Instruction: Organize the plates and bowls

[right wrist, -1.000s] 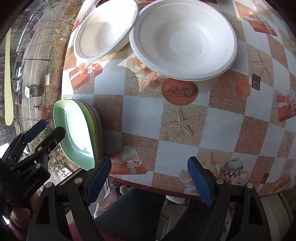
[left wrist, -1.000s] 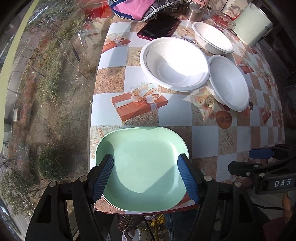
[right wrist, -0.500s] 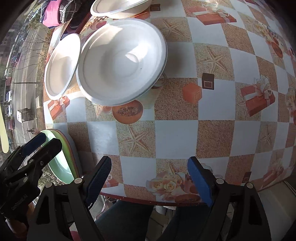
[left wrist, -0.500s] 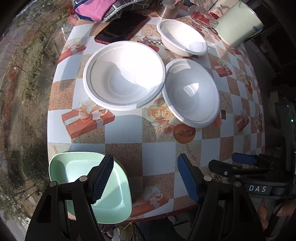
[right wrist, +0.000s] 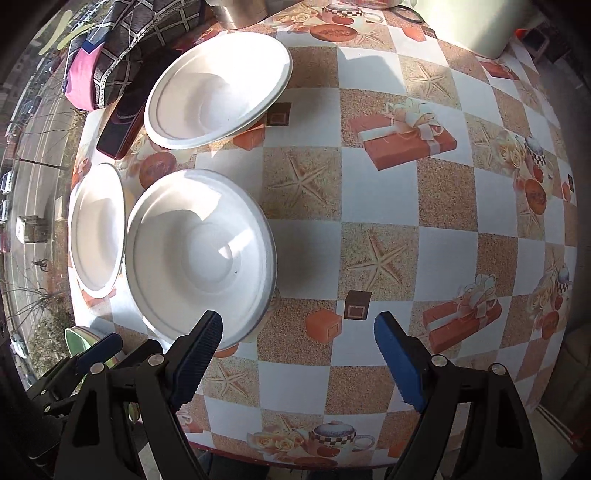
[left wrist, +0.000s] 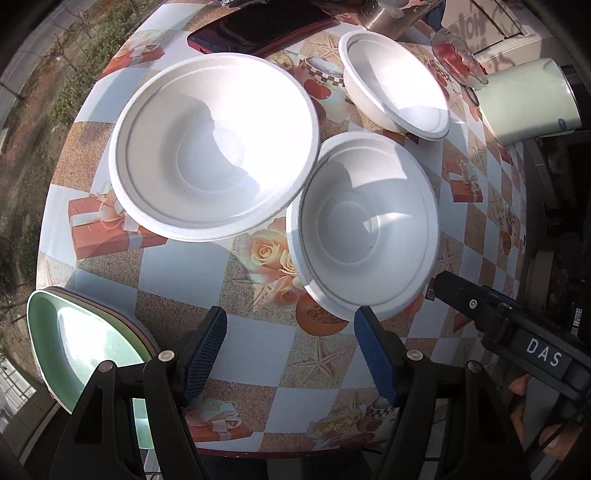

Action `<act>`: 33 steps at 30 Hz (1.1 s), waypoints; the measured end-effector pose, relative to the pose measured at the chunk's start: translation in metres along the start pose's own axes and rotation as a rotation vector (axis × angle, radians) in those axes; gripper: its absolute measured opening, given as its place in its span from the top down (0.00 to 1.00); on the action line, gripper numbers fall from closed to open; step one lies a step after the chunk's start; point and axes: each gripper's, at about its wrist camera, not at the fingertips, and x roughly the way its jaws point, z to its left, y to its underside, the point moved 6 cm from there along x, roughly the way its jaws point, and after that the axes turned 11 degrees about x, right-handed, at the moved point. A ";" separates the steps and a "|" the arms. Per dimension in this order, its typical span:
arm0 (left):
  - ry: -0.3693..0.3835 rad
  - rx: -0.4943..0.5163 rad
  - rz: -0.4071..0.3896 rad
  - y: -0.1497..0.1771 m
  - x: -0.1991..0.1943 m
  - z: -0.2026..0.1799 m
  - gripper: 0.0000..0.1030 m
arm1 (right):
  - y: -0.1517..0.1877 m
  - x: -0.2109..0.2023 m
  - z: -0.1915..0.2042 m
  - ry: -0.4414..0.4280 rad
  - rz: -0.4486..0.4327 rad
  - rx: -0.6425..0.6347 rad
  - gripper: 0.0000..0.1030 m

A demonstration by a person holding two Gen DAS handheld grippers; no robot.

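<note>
Three white bowls stand on the patterned table [left wrist: 255,350]: a large one [left wrist: 214,147], a middle one [left wrist: 365,225] touching its rim, and a far one [left wrist: 395,81]. A stack of plates with a pale green plate [left wrist: 74,343] on top sits at the table's near left corner. My left gripper [left wrist: 291,332] is open and empty above bare tablecloth, just in front of the middle bowl. My right gripper [right wrist: 298,328] is open and empty too, its left finger over the near rim of that same bowl [right wrist: 199,254]. The other two bowls [right wrist: 98,229] [right wrist: 218,88] lie further left and back.
A dark red phone [left wrist: 258,26] and a checked and pink cloth [right wrist: 110,55] lie at the back left. A metal cup [right wrist: 240,11], a glass dish [left wrist: 458,59] and a pale green container [left wrist: 528,99] stand at the back. The table's edge runs just below both grippers.
My left gripper has left the spot over the green plate and moved right, up to the white bowls. My right gripper has swung further over the table, so the bowls now lie to its left.
</note>
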 end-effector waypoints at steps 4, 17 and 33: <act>-0.004 -0.061 0.008 -0.004 0.013 0.001 0.27 | -0.010 0.014 0.011 0.029 -0.001 -0.063 0.17; -0.030 -0.209 -0.005 -0.029 0.046 0.000 0.33 | -0.053 0.043 0.043 0.017 0.006 -0.213 0.22; -0.110 -0.046 -0.019 -0.040 0.060 -0.038 0.79 | -0.017 0.054 -0.004 -0.044 0.067 -0.189 0.79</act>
